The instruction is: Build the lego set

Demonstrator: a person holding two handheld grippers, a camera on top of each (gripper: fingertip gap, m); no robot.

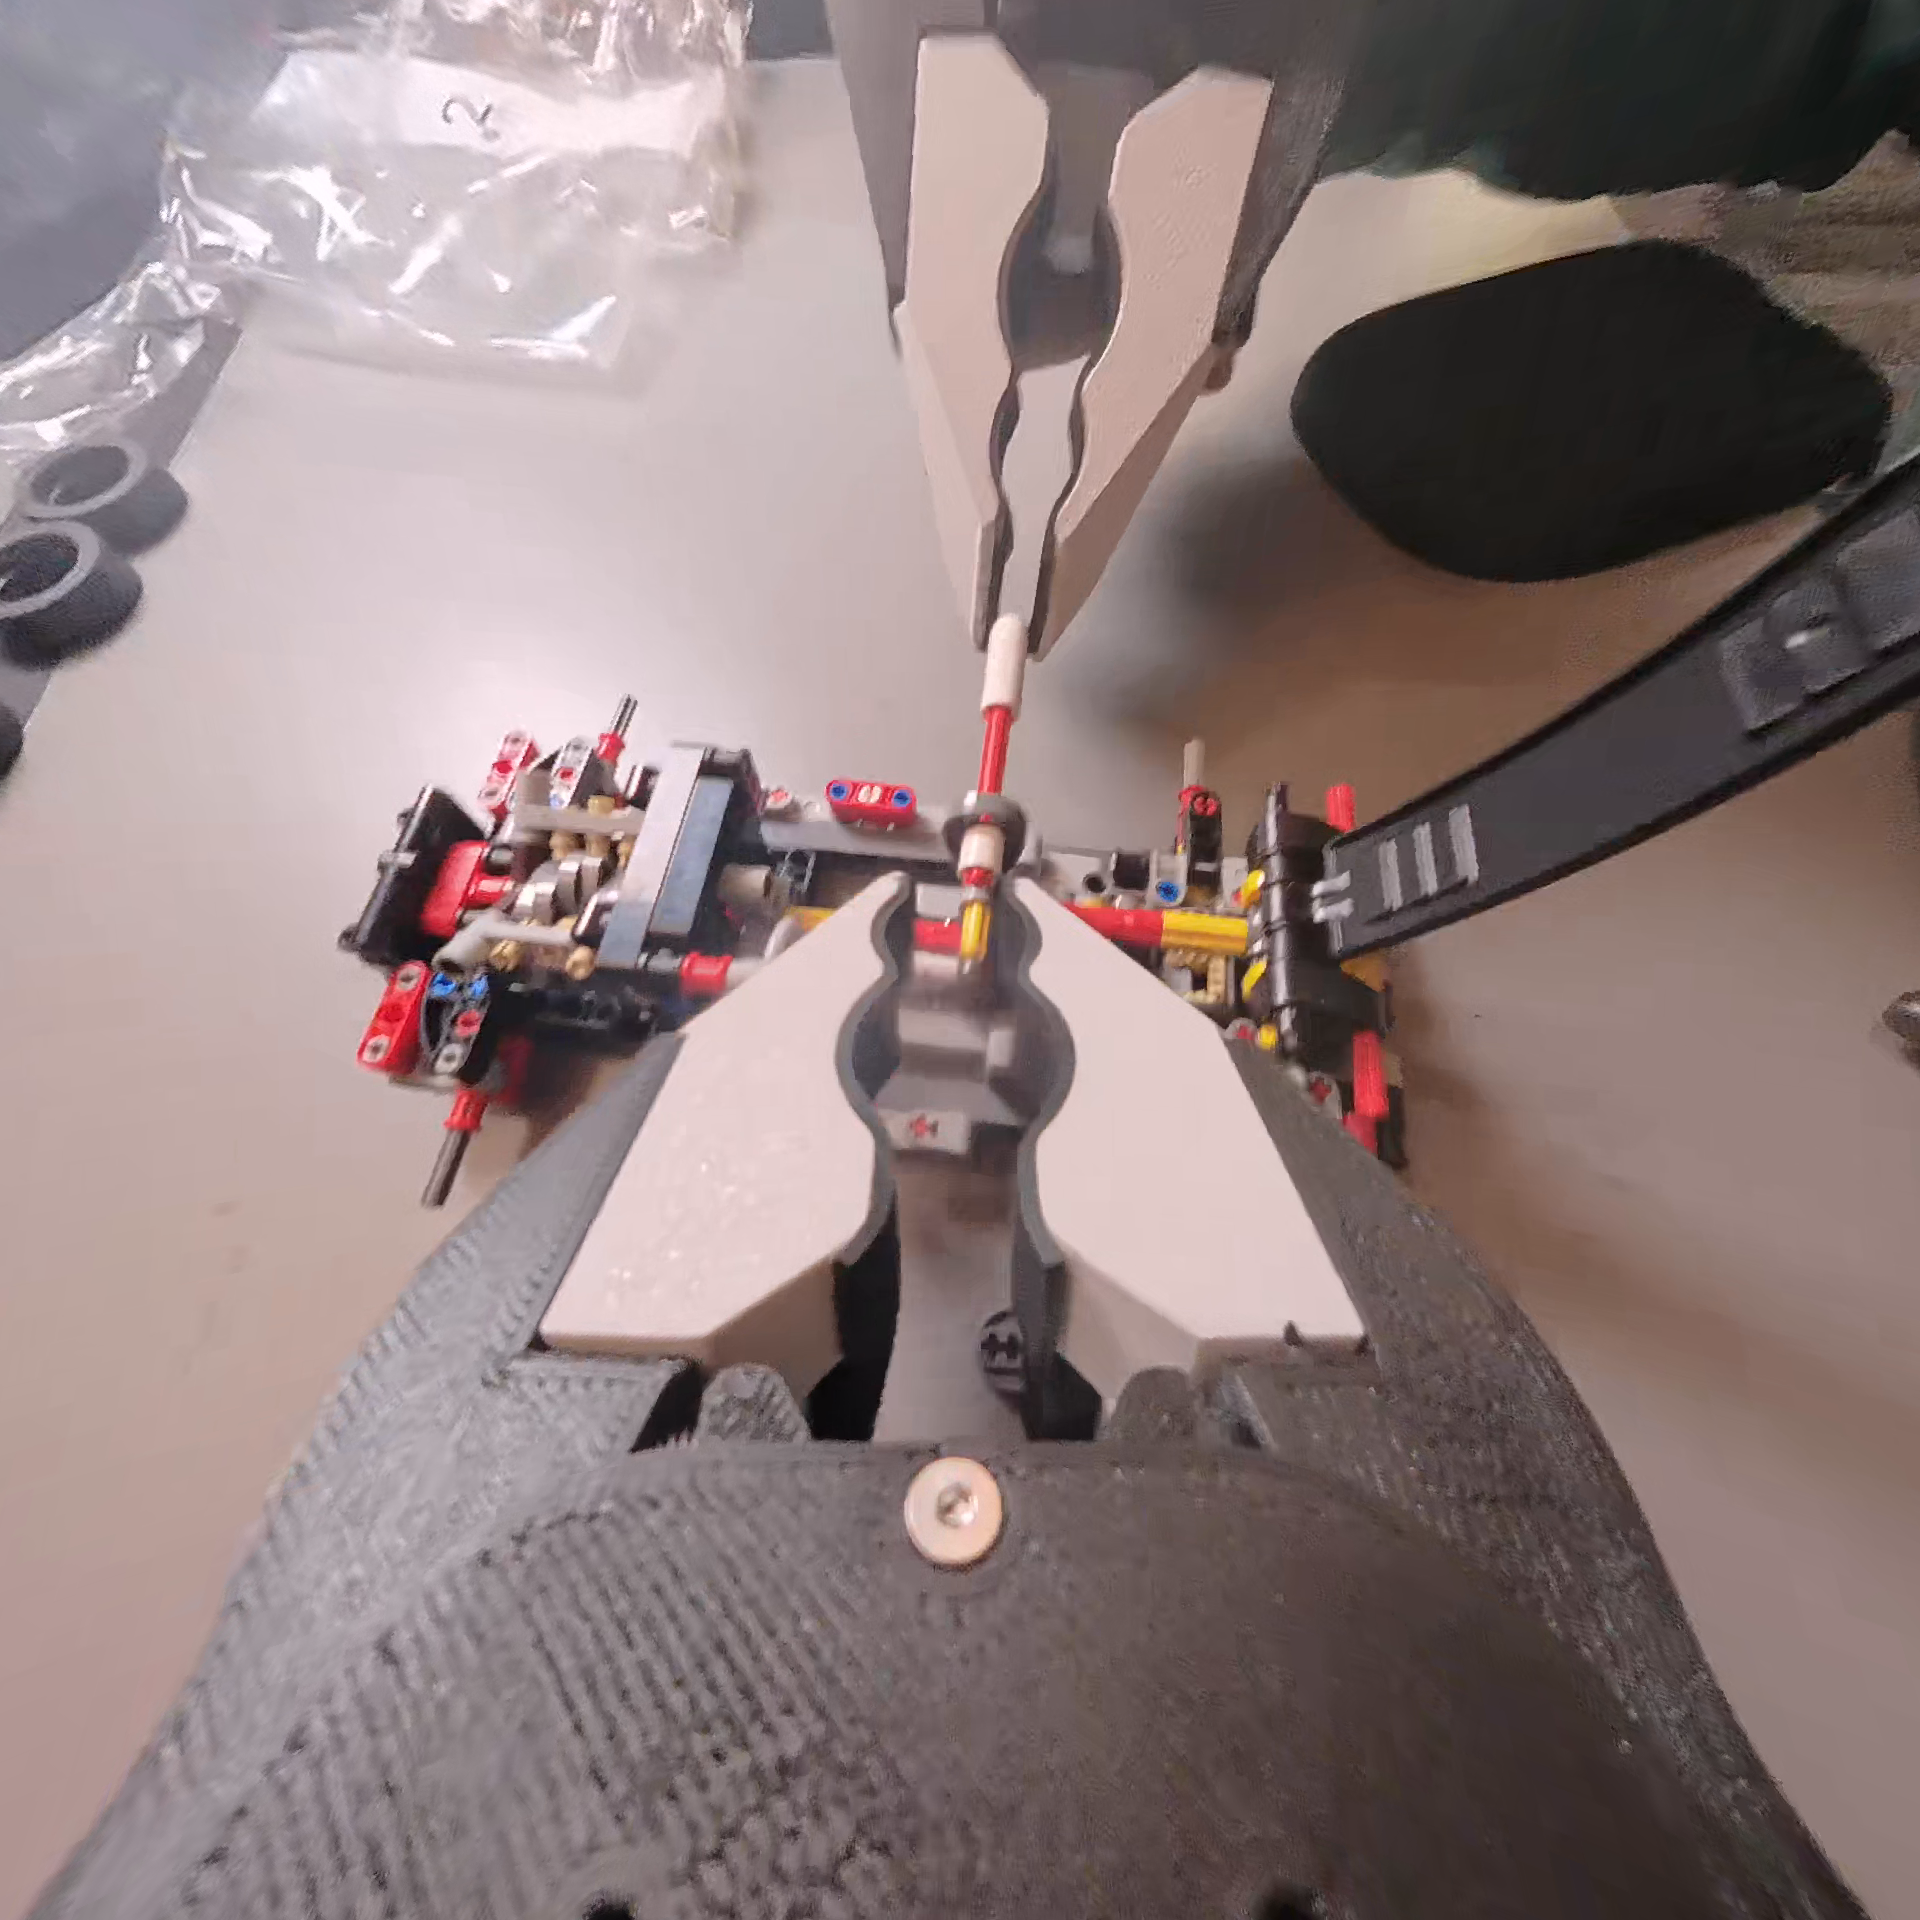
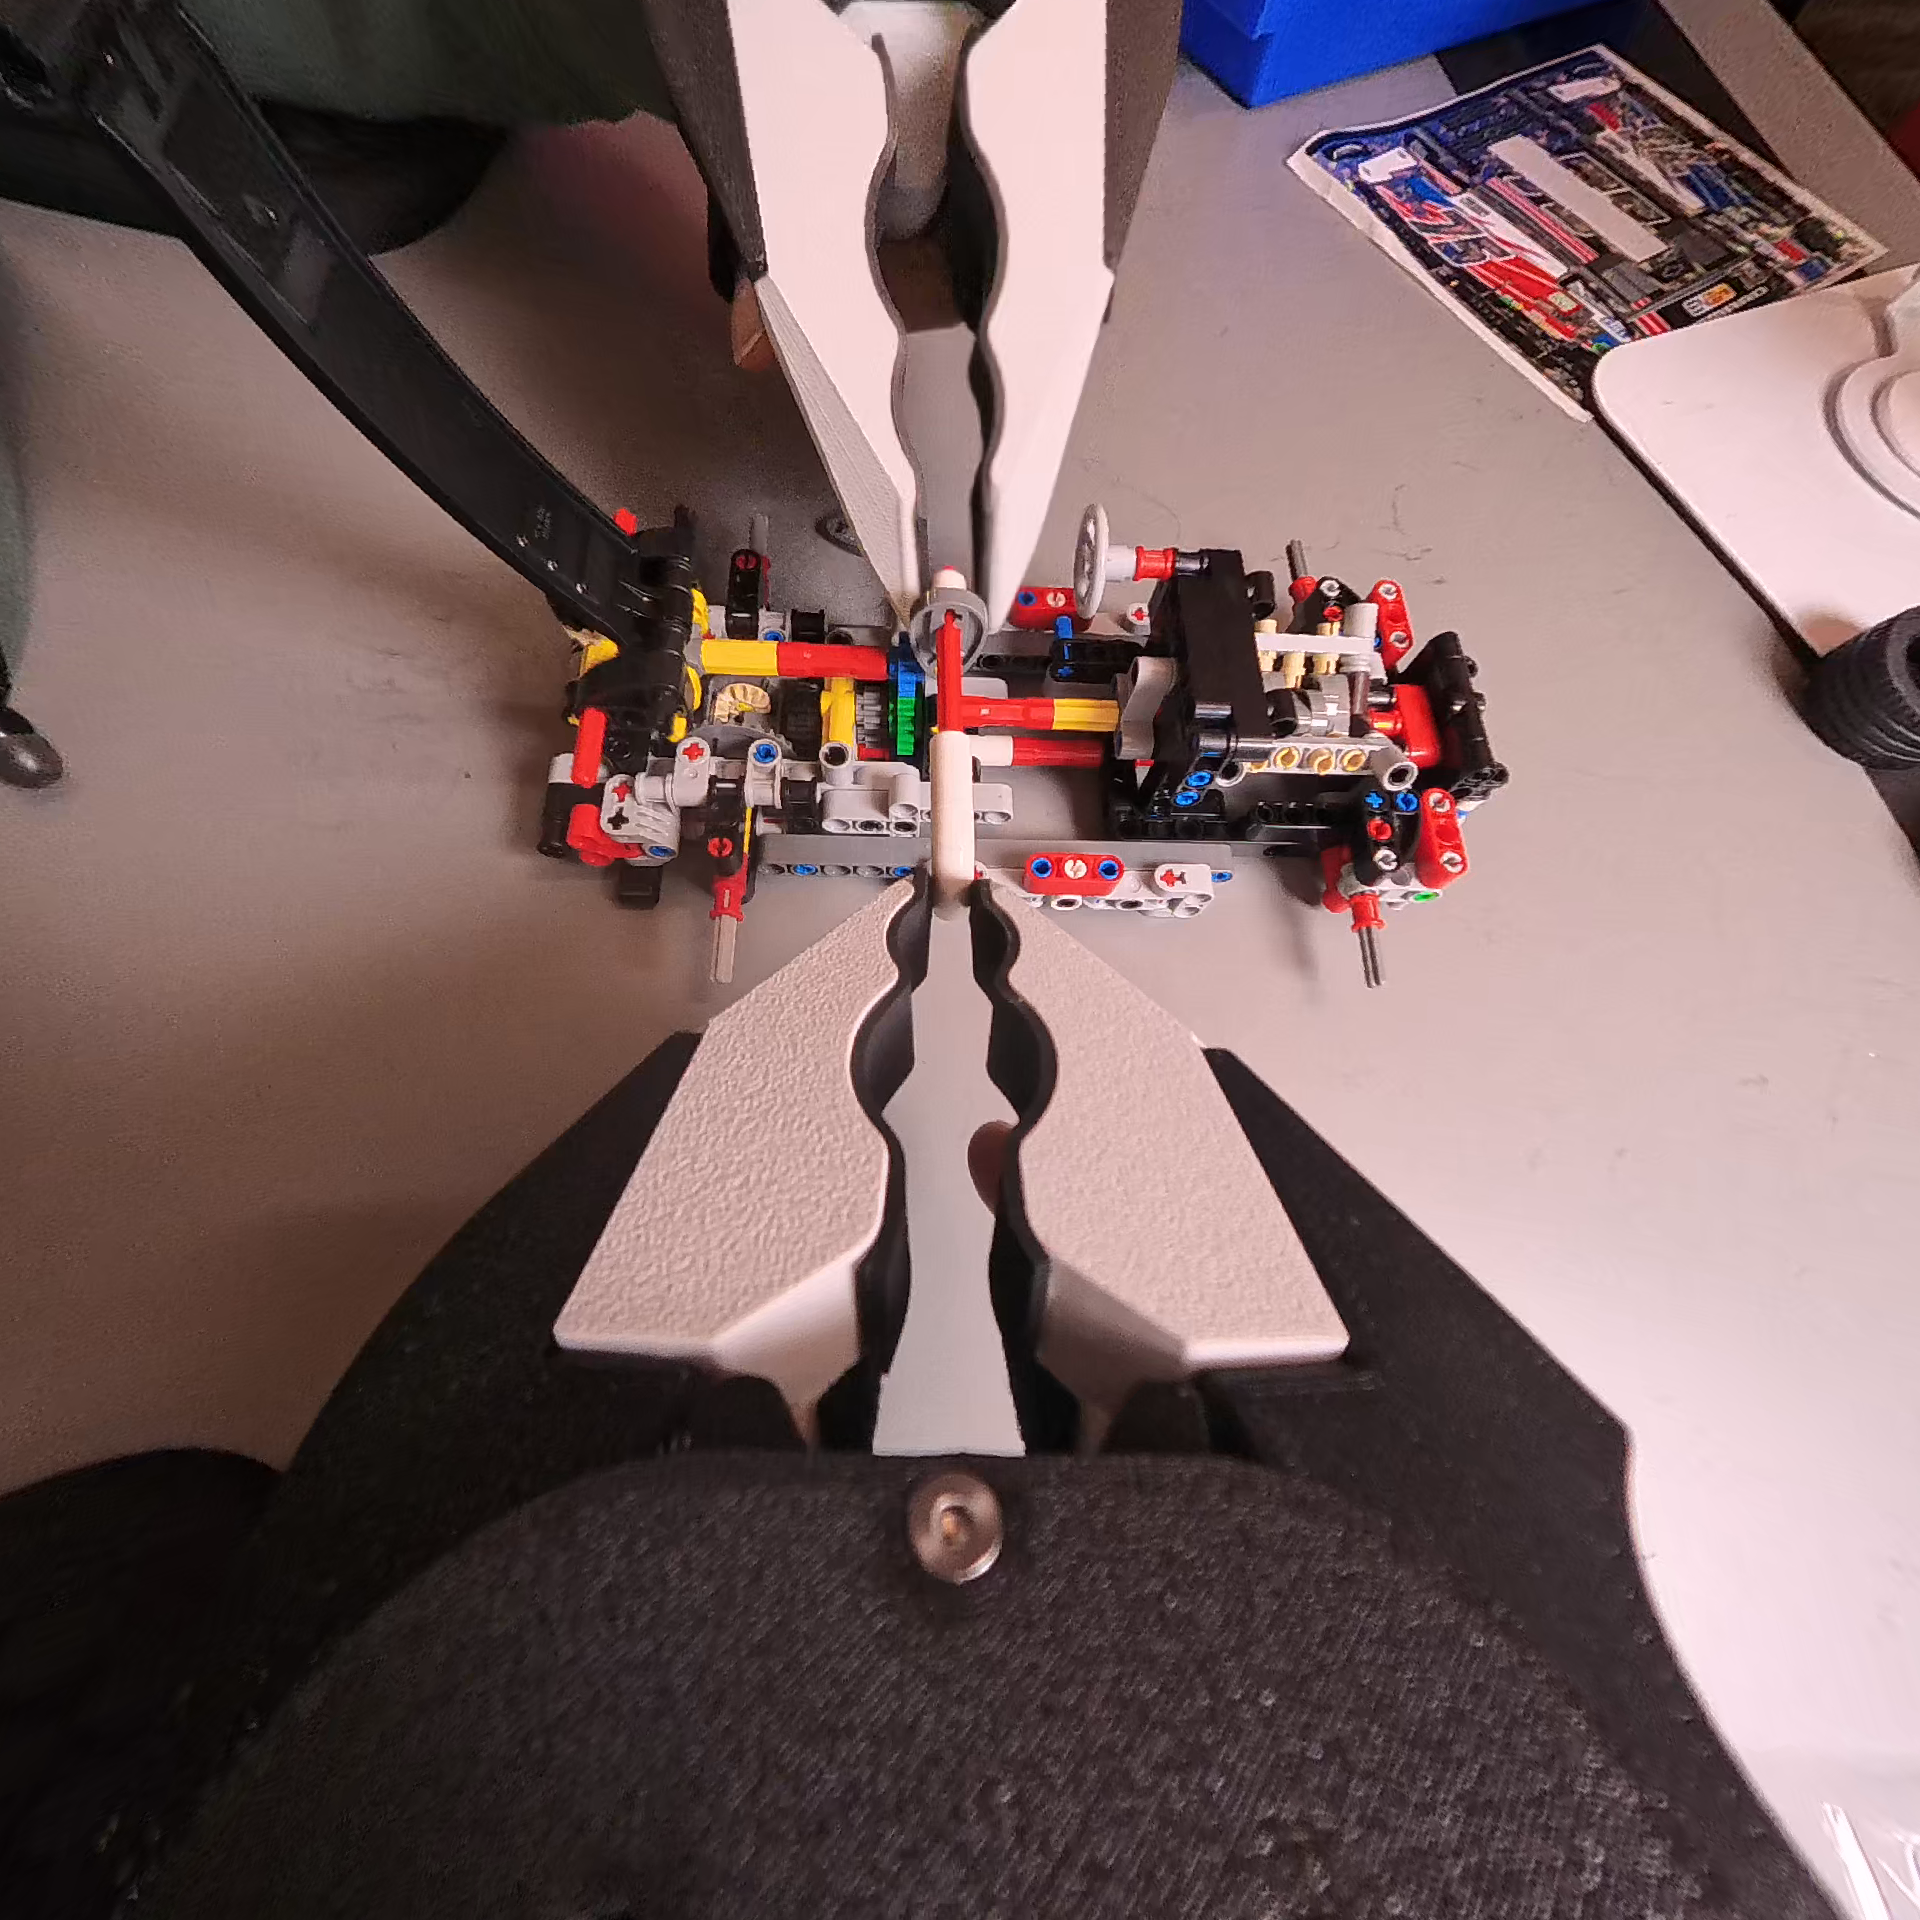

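A brick-built vehicle chassis [image 2: 1226,665] in grey, black, red and yellow lies on the table, and it also shows in the left wrist view [image 1: 623,883]. My right gripper [image 2: 945,899] is shut on a white sleeve [image 2: 951,810] at the near end of a red axle [image 2: 948,675] that crosses the chassis. The left wrist view shows this gripper [image 1: 1013,634] from the far side, pinching the same sleeve [image 1: 1006,665]. My left gripper [image 1: 961,894] reaches in from the opposite side. Its fingers close around a grey part of the chassis [image 1: 940,977], with the axle's yellow end [image 1: 977,925] between them.
Clear plastic bags [image 1: 447,197] and black tyres [image 1: 73,540] lie at the left. A black strap [image 1: 1610,779] crosses to the chassis end. A dark sleeve [image 1: 1590,416] rests nearby. A printed booklet [image 2: 1579,208], a blue box [image 2: 1351,31] and a white tray [image 2: 1745,447] sit at the far right. The gap from one gripper's tips to the other's is roughly 6 centimetres.
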